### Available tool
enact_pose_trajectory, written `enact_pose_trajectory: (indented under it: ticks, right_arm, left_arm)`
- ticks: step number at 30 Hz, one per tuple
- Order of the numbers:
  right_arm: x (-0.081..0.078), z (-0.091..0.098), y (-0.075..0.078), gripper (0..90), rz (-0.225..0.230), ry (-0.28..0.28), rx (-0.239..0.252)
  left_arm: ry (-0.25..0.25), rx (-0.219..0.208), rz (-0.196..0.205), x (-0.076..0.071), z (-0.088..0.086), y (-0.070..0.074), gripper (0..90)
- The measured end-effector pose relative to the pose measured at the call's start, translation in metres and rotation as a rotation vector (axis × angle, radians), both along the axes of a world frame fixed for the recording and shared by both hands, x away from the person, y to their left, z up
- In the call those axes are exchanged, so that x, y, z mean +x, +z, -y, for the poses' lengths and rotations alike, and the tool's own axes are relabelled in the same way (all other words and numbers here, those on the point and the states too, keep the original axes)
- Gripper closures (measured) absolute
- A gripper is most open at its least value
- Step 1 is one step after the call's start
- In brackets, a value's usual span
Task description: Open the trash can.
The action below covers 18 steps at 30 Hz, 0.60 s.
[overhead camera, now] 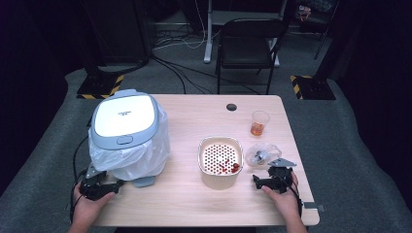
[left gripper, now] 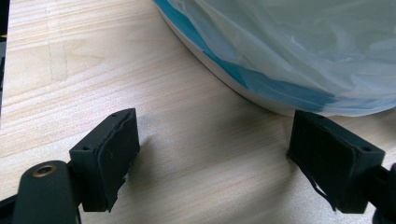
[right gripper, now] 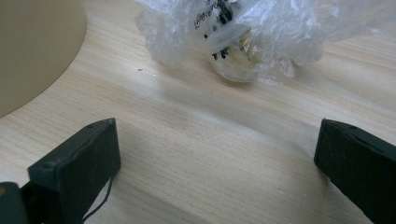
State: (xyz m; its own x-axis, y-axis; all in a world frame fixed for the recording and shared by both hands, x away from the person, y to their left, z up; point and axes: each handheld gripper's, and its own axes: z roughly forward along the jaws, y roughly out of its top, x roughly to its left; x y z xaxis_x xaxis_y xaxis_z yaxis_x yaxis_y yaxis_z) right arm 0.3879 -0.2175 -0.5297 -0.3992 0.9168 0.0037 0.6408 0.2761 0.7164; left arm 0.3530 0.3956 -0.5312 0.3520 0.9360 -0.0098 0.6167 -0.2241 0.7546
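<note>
Resting on the tabletop (overhead camera: pixel 189 194), the left gripper (overhead camera: pixel 108 187) is spread, empty, just beside the bagged bin (overhead camera: pixel 128 136). Right of the colander (overhead camera: pixel 220 160), the right gripper (overhead camera: pixel 260 182) is spread, empty, near the crumpled wrapper (right gripper: pixel 238 32) ahead of it.

Bin (left gripper: pixel 299 51) cut off by top and right edges; bag (right gripper: pixel 243 32) contents blurred, print unreadable; bowl (right gripper: pixel 32 46) cropped at left; cup (overhead camera: pixel 260 122) contents too small to tell.
</note>
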Motion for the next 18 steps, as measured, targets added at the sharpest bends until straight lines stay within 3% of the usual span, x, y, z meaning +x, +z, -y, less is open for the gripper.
enact_pose_trajectory:
  ticks: [4,8,13,14,18]
  right_arm:
    - [0.0,0.0,0.0,0.0,0.0,0.001,-0.001]
    - [0.0,0.0,0.0,0.0,-0.001,0.0,0.0]
    - [0.0,0.0,0.0,0.0,0.0,0.0,0.0]
    - [0.0,0.0,0.0,0.0,0.0,0.001,0.0]
    - [0.0,0.0,0.0,0.0,0.002,0.002,-0.003]
  left_arm:
    - [0.0,-0.006,-0.029,0.0,0.0,0.004,18.4]
    - [0.008,-0.067,-0.038,-0.002,-0.001,0.008,31.9]
    - [0.02,-0.092,-0.026,-0.005,-0.003,0.014,42.1]
    - [0.033,-0.117,-0.02,-0.007,-0.004,0.018,43.7]
    - [0.058,-0.105,-0.028,-0.012,-0.007,0.026,52.2]
